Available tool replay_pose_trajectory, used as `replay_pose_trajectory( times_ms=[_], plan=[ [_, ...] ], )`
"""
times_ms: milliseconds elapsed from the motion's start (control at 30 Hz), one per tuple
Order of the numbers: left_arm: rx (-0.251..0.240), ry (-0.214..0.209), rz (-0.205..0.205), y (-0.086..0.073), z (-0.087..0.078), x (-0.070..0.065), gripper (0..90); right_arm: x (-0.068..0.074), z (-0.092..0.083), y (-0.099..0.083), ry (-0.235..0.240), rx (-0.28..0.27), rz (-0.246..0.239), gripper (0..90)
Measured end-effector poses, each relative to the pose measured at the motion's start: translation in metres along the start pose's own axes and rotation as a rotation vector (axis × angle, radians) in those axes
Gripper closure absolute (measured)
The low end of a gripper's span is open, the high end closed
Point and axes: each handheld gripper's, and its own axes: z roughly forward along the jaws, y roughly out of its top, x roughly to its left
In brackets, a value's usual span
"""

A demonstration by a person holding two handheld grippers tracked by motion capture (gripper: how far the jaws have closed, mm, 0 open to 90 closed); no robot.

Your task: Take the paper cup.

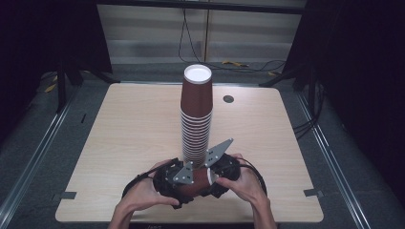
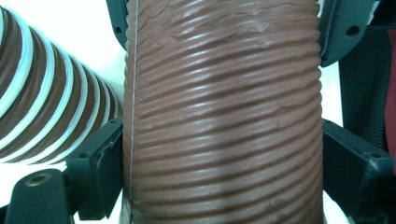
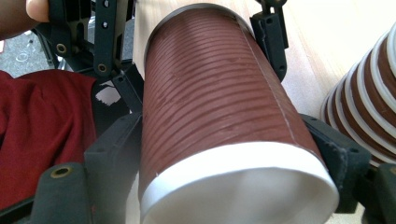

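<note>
A single brown ribbed paper cup (image 1: 199,183) lies on its side just above the table's front edge, held between both hands. My left gripper (image 1: 177,182) grips its closed end; in the left gripper view its black jaws press both sides of the cup (image 2: 224,93). My right gripper (image 1: 220,172) is shut on the same cup near its white rim (image 3: 233,163), with its jaws against either side. The cup's mouth points at the right gripper's camera. A tall stack of upturned brown cups (image 1: 196,114) stands right behind the grippers, and its side shows as a banded stack (image 2: 42,102) in the left gripper view.
The light wooden table (image 1: 133,124) has a round cable hole (image 1: 228,99) at the back right. Metal rails run along the floor on both sides, and cables lie behind the table. Red clothing (image 3: 37,130) shows at the left of the right gripper view.
</note>
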Motion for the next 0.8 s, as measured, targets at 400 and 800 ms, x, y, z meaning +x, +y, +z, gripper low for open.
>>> replay_pose_trajectory(
  times_ms=[400,800],
  plan=[
    [-0.106,0.001,-0.026,-0.005,-0.005,0.002,10.8,0.001,-0.006,-0.001,-0.004,-0.019,0.005,20.7],
    [-0.166,0.024,-0.021,-0.011,-0.008,0.002,11.2,-0.001,-0.007,-0.002,-0.002,-0.037,0.015,20.7]
  ],
)
